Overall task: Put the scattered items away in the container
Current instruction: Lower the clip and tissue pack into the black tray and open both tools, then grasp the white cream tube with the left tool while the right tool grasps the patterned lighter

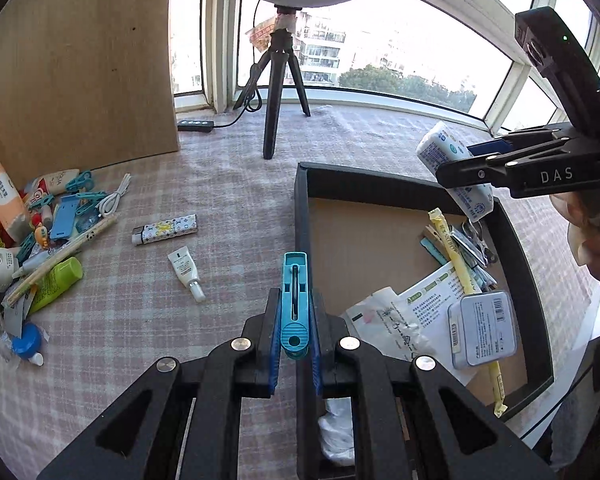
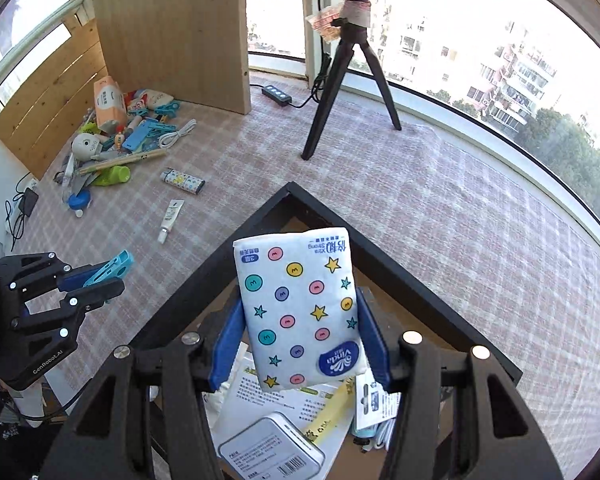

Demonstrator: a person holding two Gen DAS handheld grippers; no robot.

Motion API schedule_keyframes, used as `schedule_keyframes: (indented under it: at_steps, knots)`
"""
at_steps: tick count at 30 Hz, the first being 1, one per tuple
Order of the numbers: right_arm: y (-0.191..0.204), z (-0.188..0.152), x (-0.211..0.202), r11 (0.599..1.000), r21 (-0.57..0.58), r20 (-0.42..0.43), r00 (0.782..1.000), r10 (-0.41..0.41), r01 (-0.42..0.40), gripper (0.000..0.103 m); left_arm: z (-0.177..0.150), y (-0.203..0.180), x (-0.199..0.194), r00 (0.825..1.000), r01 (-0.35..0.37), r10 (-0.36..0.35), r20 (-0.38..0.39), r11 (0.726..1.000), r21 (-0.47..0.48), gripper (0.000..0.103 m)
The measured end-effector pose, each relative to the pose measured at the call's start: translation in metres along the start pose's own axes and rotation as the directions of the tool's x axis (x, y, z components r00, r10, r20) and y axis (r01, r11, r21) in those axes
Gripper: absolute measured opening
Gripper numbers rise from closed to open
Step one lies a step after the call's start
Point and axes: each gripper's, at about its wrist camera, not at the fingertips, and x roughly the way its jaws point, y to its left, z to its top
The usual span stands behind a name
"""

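Over the black container (image 2: 412, 276), my right gripper (image 2: 300, 344) is clamped on a tissue pack (image 2: 300, 312), white w/ coloured dots & stars, blue pads pressing both long sides; pack is tilted a bit and held off the box floor. Left gripper (image 1: 294, 320) is closed tight on a teal clothes peg (image 1: 295, 300), peg sticking out fwd between the pads, just beside the container's near-left wall (image 1: 302, 240), outside it. Inside the box: a metal tin (image 1: 482, 328), printed leaflets (image 1: 428, 300), a yellow sachet stick (image 1: 458, 264). Well apart on the checked cloth (image 1: 140, 340), at far left, sits the pile of leftovers (image 1: 40, 232); nearer me lie a lighter (image 1: 165, 229) & a small white tube (image 1: 186, 270), apart from each other. Tripod (image 1: 278, 92) stands beyond.
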Motion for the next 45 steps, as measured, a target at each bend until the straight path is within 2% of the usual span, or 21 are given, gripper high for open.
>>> schedule_keyframes:
  at_steps: [5, 8, 9, 10, 12, 14, 16, 21, 27, 30, 34, 37, 39, 41, 45]
  knots:
    - [-0.057, -0.04, -0.016, 0.99, 0.127, -0.018, 0.998, -0.064, 0.065, 0.053, -0.003, -0.049, 0.007, 0.999, 0.052, -0.05, -0.021, 0.995, 0.09, 0.011]
    - [-0.079, -0.061, -0.022, 0.984, 0.168, -0.033, 0.998, -0.061, 0.066, 0.054, -0.007, -0.075, 0.007, 0.996, 0.082, -0.078, -0.032, 0.987, 0.137, 0.011]
    - [-0.083, -0.066, -0.024, 0.983, 0.171, -0.039, 0.998, -0.052, 0.058, 0.059, -0.007, -0.082, 0.006, 0.995, 0.097, -0.093, -0.03, 0.984, 0.151, 0.015]
    - [-0.086, -0.069, -0.026, 0.982, 0.177, -0.045, 0.998, -0.052, 0.059, 0.069, -0.008, -0.088, 0.005, 0.995, 0.104, -0.099, -0.033, 0.981, 0.166, 0.041]
    - [-0.088, -0.073, -0.031, 0.979, 0.188, -0.04, 0.997, -0.067, 0.074, 0.072, -0.01, -0.095, 0.0, 0.995, 0.096, -0.096, -0.009, 0.978, 0.186, 0.085]
    - [-0.086, -0.071, -0.036, 0.98, 0.187, -0.015, 0.998, -0.061, 0.062, 0.072, -0.01, -0.097, -0.004, 0.997, 0.067, -0.071, 0.013, 0.978, 0.196, 0.084]
    - [-0.081, -0.065, -0.039, 0.982, 0.18, 0.009, 0.999, -0.05, 0.047, 0.072, -0.01, -0.093, -0.004, 0.999, 0.046, -0.05, 0.013, 0.98, 0.192, 0.078]
    - [-0.059, -0.043, -0.033, 0.991, 0.133, 0.048, 0.999, 0.007, -0.013, 0.072, -0.01, -0.065, 0.0, 1.0, -0.002, 0.002, 0.0, 0.992, 0.125, 0.071]
    - [-0.021, -0.013, -0.012, 0.994, 0.036, 0.053, 0.993, 0.102, -0.104, 0.072, -0.011, -0.011, 0.012, 0.998, -0.05, 0.048, -0.038, 0.998, -0.047, 0.068]
    - [0.0, 0.004, 0.001, 0.987, -0.018, 0.055, 0.986, 0.157, -0.157, 0.072, -0.012, 0.018, 0.02, 0.994, -0.107, 0.101, -0.051, 0.986, -0.128, 0.062]
    - [0.037, 0.034, 0.022, 0.974, -0.127, 0.048, 0.979, 0.196, -0.188, 0.072, -0.011, 0.053, 0.035, 0.984, -0.175, 0.164, -0.069, 0.96, -0.217, 0.06]
    - [0.069, 0.06, 0.047, 0.956, -0.203, 0.008, 0.976, 0.218, -0.212, 0.072, -0.011, 0.075, 0.049, 0.976, -0.216, 0.201, -0.082, 0.939, -0.268, 0.052]
    - [0.091, 0.077, 0.066, 0.939, -0.249, -0.028, 0.971, 0.238, -0.237, 0.071, -0.01, 0.085, 0.059, 0.976, -0.216, 0.196, -0.094, 0.929, -0.301, 0.049]
    - [0.115, 0.091, 0.086, 0.917, -0.309, -0.063, 0.968, 0.244, -0.251, 0.069, -0.01, 0.091, 0.068, 0.975, -0.218, 0.197, -0.099, 0.922, -0.319, 0.047]
    - [0.148, 0.113, 0.124, 0.878, -0.392, -0.127, 0.962, 0.242, -0.273, 0.056, -0.008, 0.096, 0.081, 0.971, -0.236, 0.211, -0.108, 0.913, -0.334, 0.045]
